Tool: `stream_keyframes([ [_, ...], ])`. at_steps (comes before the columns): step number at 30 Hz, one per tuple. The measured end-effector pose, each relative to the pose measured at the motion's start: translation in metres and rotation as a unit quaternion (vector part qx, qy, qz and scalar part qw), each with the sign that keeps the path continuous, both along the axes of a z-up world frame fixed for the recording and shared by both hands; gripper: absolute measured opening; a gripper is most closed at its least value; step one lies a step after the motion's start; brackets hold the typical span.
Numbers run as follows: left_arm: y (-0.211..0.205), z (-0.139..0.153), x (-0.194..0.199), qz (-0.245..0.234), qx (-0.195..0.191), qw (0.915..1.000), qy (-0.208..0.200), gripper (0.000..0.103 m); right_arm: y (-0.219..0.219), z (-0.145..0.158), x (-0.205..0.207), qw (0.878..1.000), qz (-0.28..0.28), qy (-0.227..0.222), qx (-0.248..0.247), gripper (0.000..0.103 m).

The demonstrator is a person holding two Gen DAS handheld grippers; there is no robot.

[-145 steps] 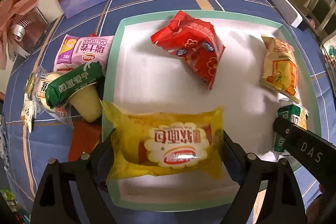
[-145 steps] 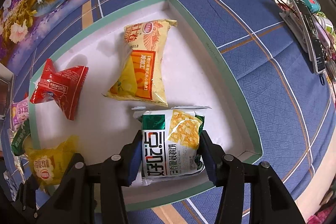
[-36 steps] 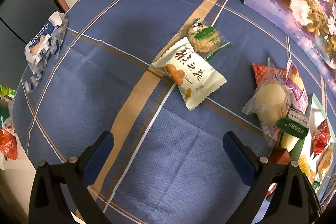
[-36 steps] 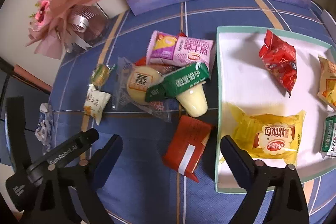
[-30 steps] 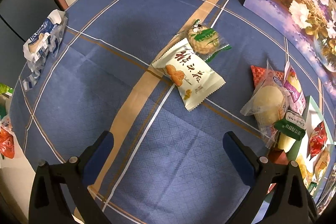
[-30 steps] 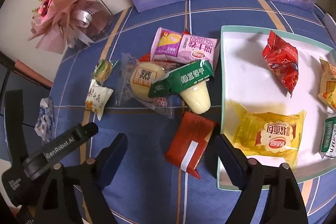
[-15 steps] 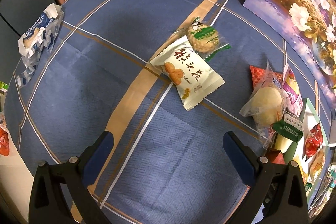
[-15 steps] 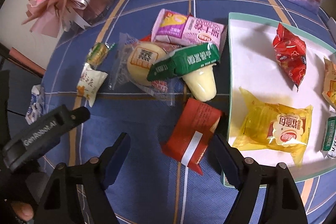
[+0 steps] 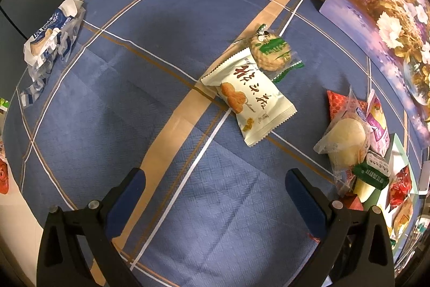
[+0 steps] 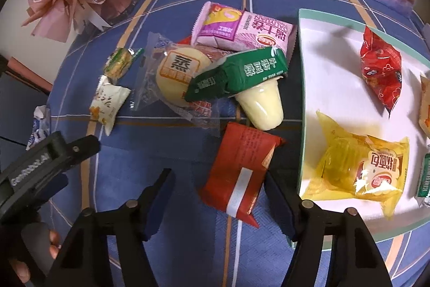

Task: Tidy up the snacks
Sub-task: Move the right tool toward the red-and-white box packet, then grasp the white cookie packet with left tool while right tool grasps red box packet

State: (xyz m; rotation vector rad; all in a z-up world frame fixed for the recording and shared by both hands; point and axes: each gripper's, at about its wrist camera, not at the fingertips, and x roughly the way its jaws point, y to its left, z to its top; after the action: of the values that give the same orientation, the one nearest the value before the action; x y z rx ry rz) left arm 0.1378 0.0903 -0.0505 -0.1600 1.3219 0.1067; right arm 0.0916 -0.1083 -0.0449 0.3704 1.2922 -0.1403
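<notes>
The right claw (image 10: 219,195) is pointed steeply down over the red packet (image 10: 239,174), which lies flat on the blue table (image 10: 161,152) just beside the tray's (image 10: 302,98) left rim. Its jaws have just been closing around the packet: the right pad is seen at the packet's right edge, while a gap of cloth remains between the left pad and the packet's left edge, so the packet is bracketed but not yet clenched. At 12 o'clock from the packet a pudding cup (image 10: 260,104) under a green wrapper (image 10: 242,74) is found, with a bun (image 10: 180,74) at 11 o'clock and a pink pack (image 10: 242,28) beyond. Little room is left at 3 o'clock, where the tray rim stands; open cloth is left at 9 and 6 o'clock.

In the tray a yellow pack (image 10: 360,168) lies near the left rim and a red bag (image 10: 381,69) further in.

The left claw (image 9: 215,190) is held released, jaws wide, over bare cloth with nothing between them. At 12 o'clock from it, well apart, a white pack (image 9: 250,98) lies on the tan stripe, overlapped at its far end by a cookie (image 9: 271,53). A blue-and-white wrapper (image 9: 51,36) sits at the table's far left edge.
</notes>
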Motion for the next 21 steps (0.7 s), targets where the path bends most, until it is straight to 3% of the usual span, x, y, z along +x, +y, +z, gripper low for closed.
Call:
stream_keyframes([
  [3, -0.001, -0.002, 0.002, -0.002, 0.0, 1.0, 0.002, 0.103, -0.001, -0.007, 0.0, 1.0, -0.002, 0.008, -0.01, 0.058],
  [12, 0.004, -0.014, 0.012, -0.007, 0.004, 0.9999, 0.014, 0.103, 0.015, -0.011, 0.007, 0.997, 0.027, 0.012, -0.068, 0.058],
  [21, 0.009, -0.016, 0.019, 0.0, -0.026, 0.9996, 0.009, 0.103, 0.023, -0.016, 0.014, 0.995, 0.043, 0.01, -0.087, 0.058],
])
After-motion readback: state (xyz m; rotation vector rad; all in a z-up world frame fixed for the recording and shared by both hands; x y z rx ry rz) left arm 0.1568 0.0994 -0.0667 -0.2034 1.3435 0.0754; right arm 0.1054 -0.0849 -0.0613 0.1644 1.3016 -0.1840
